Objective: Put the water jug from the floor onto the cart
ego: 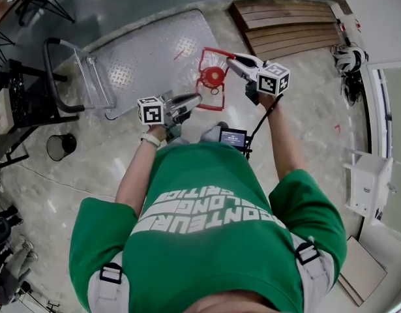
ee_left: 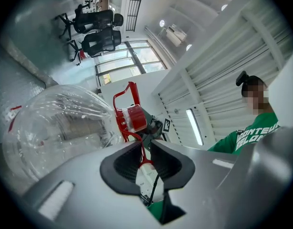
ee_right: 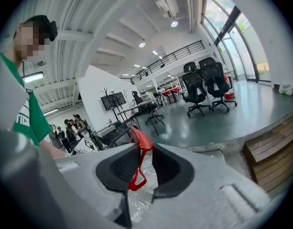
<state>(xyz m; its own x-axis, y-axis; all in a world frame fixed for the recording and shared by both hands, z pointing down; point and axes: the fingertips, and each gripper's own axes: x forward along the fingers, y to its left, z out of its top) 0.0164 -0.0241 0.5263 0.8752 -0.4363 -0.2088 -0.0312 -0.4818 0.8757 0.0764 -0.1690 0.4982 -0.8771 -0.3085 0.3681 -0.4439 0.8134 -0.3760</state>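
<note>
The water jug (ego: 213, 77) is clear, with a red cap (ee_left: 134, 118) and a red wire handle frame (ego: 216, 52). It hangs off the floor between both grippers, by the near right edge of the cart's metal platform (ego: 151, 51). My left gripper (ego: 197, 99) is shut on one bar of the red handle (ee_left: 142, 152). The clear body (ee_left: 55, 128) bulges to the left of the jaws. My right gripper (ego: 230, 59) is shut on the opposite side of the red handle (ee_right: 139, 162), with clear plastic (ee_right: 141, 197) showing below its jaws.
The cart's black push handle (ego: 53, 77) stands at its left end. Wooden steps (ego: 285, 18) lie at the back right. A black bin (ego: 60, 145) and a dark rack (ego: 14, 109) are at the left, and a white unit (ego: 368, 182) at the right. Office chairs (ee_right: 206, 82) stand beyond.
</note>
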